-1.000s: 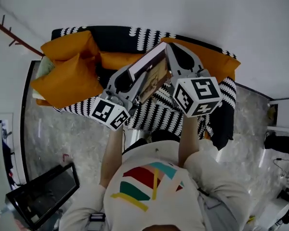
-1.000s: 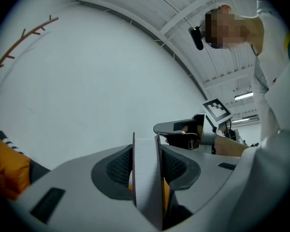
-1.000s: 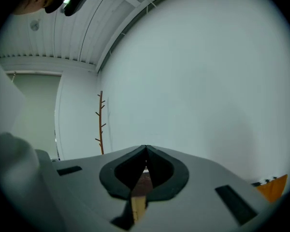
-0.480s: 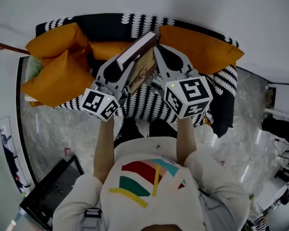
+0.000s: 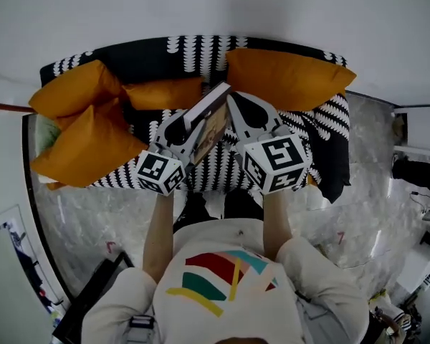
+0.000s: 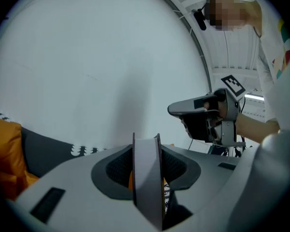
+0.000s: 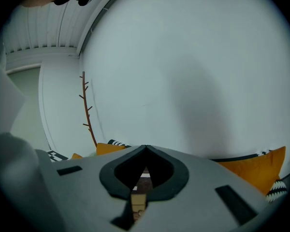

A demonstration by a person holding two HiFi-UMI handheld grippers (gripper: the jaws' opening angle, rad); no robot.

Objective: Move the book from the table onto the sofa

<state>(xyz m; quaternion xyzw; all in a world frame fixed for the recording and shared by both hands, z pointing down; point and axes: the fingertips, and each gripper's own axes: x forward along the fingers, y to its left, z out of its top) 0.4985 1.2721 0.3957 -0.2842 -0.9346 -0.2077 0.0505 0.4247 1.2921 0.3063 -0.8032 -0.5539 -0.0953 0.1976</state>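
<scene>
The book (image 5: 213,117), with a tan-brown cover and white page edges, hangs tilted on edge over the black-and-white patterned sofa (image 5: 201,49). My left gripper (image 5: 195,120) is shut on the book's lower side. In the left gripper view its grey edge (image 6: 147,178) fills the gap between the jaws. My right gripper (image 5: 231,97) lies along the cover with its tips closed at the book's far upper corner. Part of the cover (image 7: 137,199) shows through the slit behind those tips (image 7: 145,148). In the left gripper view the right gripper (image 6: 203,115) appears beyond the book.
Orange cushions lie at the sofa's left (image 5: 86,135), back (image 5: 161,92) and right (image 5: 287,77). A black cloth (image 5: 333,170) hangs off the sofa's right end. Marble floor (image 5: 107,221) surrounds the sofa, and a dark flat device (image 5: 93,299) shows at the lower left.
Both grippers have sunk toward the sofa seat with the book still between them. The dark device at the lower left has slid mostly out of the picture.
</scene>
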